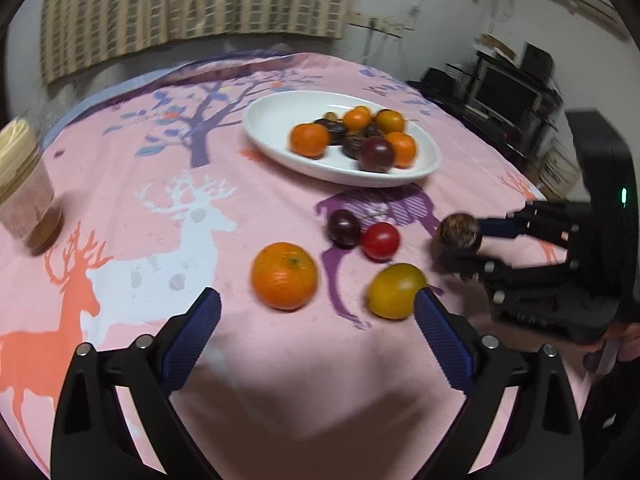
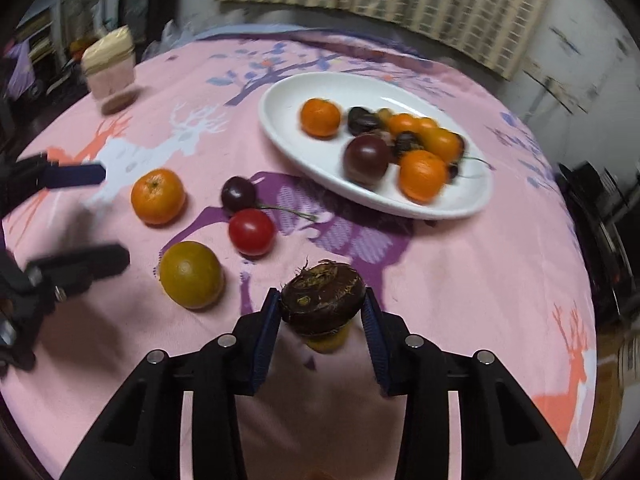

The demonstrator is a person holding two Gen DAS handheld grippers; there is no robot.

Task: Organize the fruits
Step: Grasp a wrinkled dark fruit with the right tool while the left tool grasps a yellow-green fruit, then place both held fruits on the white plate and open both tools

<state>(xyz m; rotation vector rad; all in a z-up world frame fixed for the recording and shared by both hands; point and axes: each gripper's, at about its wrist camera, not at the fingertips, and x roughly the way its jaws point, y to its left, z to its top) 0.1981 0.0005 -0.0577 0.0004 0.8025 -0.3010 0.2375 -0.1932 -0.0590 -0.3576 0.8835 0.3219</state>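
Observation:
My right gripper (image 2: 322, 304) is shut on a dark brown water chestnut (image 2: 323, 298) and holds it above the cloth; it also shows in the left wrist view (image 1: 459, 233). My left gripper (image 1: 318, 304) is open and empty, low over the cloth, near an orange mandarin (image 1: 285, 275) and a yellow-green fruit (image 1: 396, 290). A dark cherry (image 1: 343, 228) and a red cherry tomato (image 1: 381, 241) lie just beyond. A white oval plate (image 1: 272, 120) farther back holds several mandarins and dark fruits.
A lidded glass jar (image 1: 24, 184) stands at the table's far left. A pink deer-print cloth (image 1: 160, 216) covers the round table. Dark shelves with electronics (image 1: 512, 92) stand past the right edge. A small yellow fruit (image 2: 327, 342) shows under the held chestnut.

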